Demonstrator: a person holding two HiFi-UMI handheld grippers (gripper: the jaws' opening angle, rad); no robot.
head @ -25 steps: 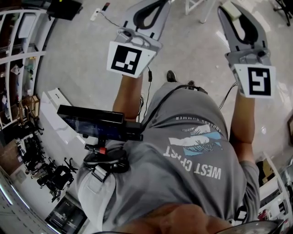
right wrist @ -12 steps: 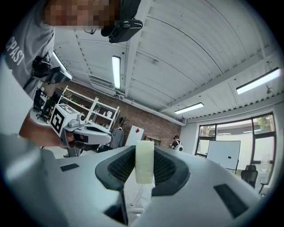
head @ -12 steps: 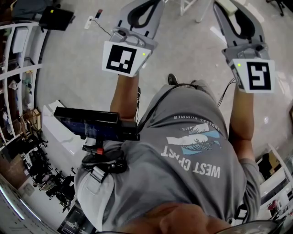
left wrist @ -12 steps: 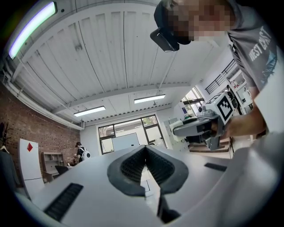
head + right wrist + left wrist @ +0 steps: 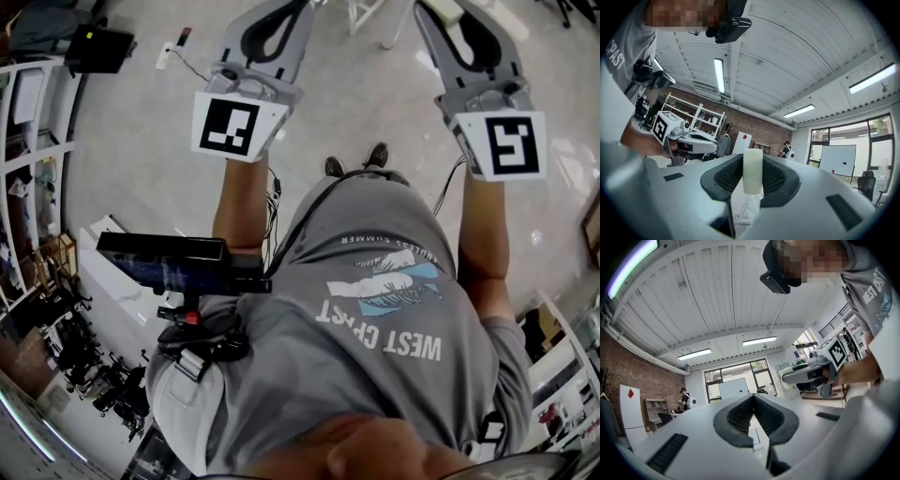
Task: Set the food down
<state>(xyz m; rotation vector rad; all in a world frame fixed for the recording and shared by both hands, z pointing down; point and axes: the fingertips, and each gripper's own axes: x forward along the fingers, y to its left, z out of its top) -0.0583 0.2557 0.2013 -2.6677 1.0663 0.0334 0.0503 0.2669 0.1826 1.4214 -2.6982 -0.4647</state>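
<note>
In the right gripper view a pale, whitish slab of food (image 5: pixel 752 171) stands upright between the jaws, and my right gripper (image 5: pixel 752 155) is shut on it. The head view shows that gripper (image 5: pixel 466 26) held out ahead at the top right, with the pale piece (image 5: pixel 452 9) at its tip. My left gripper (image 5: pixel 752 398) is shut, its jaws meeting with nothing between them. In the head view it (image 5: pixel 281 23) is raised at the top left. Both point out over the floor, level with each other. Each gripper view shows the other gripper to the side.
A person's grey T-shirt (image 5: pixel 375 319) and a black device (image 5: pixel 169 262) at the waist fill the lower head view. White shelving (image 5: pixel 37 94) stands at the left, white table legs (image 5: pixel 375 19) ahead. Far off are a whiteboard (image 5: pixel 836 159) and a standing person (image 5: pixel 787 150).
Both grippers have drifted left and a little up in the head view, and the person's shoes have come into sight. The jaws have not changed.
</note>
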